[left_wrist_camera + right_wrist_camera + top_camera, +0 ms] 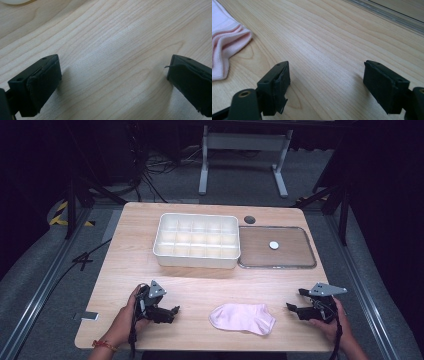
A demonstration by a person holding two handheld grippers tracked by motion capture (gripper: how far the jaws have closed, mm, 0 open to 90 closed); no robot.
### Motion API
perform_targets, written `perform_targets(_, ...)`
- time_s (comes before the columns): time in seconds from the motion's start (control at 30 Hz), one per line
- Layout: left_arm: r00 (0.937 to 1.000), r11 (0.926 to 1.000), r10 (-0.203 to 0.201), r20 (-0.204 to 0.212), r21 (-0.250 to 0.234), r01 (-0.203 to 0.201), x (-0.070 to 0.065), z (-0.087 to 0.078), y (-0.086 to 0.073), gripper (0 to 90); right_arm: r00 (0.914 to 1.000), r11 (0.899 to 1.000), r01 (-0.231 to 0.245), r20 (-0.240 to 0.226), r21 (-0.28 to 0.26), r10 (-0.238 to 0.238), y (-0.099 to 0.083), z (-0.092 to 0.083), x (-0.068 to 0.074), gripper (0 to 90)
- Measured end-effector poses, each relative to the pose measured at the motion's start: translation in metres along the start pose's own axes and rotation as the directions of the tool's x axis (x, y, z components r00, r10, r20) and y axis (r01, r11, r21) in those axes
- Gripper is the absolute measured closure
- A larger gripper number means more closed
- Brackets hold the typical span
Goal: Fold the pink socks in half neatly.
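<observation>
Your pink sock (pixel 242 318) lies flat near the counter's (pixel 200 285) front edge, between your left gripper (pixel 172 312) and right gripper (pixel 294 304); both jaws stand wide apart, holding nothing.

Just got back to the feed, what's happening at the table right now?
A person holds a hand-held gripper in each hand, left and right, both low over the wooden table with jaws open and nothing between them. A pink sock lies flat between the two, untouched. Behind it stand a white divided box and a clear tray.
</observation>
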State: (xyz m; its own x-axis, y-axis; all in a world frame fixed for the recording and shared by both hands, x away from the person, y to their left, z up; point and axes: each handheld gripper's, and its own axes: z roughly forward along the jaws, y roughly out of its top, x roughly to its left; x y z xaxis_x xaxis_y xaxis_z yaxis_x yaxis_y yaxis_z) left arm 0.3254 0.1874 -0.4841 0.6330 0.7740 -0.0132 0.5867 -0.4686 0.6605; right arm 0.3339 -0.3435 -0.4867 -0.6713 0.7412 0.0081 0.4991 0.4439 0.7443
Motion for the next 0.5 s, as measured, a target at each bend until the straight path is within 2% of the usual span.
perform_targets(0.07, 1.0000, 1.0000, 0.008, 0.005, 0.003, -0.008, 0.0006, 0.0001, 0.0003, 0.0, 1.0000, 1.000, 0.000, 0.000, 0.000, 0.000, 0.0000, 0.0000, 0.0000, 22.0)
perform_targets(0.13, 0.9994, 0.9994, 0.034, -0.003, 0.001, -0.034, 0.0025, -0.0001, 0.0009, 0.0, 1.0000, 1.000, 0.000, 0.000, 0.000, 0.000, 0.0000, 0.0000, 0.0001, 22.0)
perform_targets(0.33, 0.9997, 0.9997, 0.024, 0.006, 0.002, -0.024, 0.0019, -0.0002, 0.0003, 0.0, 1.0000, 1.000, 0.002, -0.001, 0.000, -0.002, 0.0002, 0.0002, -0.0003, 21.9)
perform_targets(0.4, 0.9990, 0.9990, 0.044, 0.001, 0.001, -0.044, 0.0034, -0.0002, 0.0009, 0.0, 1.0000, 1.000, 0.002, -0.001, 0.001, -0.002, 0.0003, 0.0002, -0.0003, 22.0)
perform_targets(0.5, 0.9994, 0.9995, 0.033, 0.014, -0.001, -0.033, 0.0027, 0.0002, 0.0005, 0.0, 1.0000, 1.000, 0.002, -0.001, 0.001, -0.002, 0.0003, 0.0002, -0.0003, 22.0)
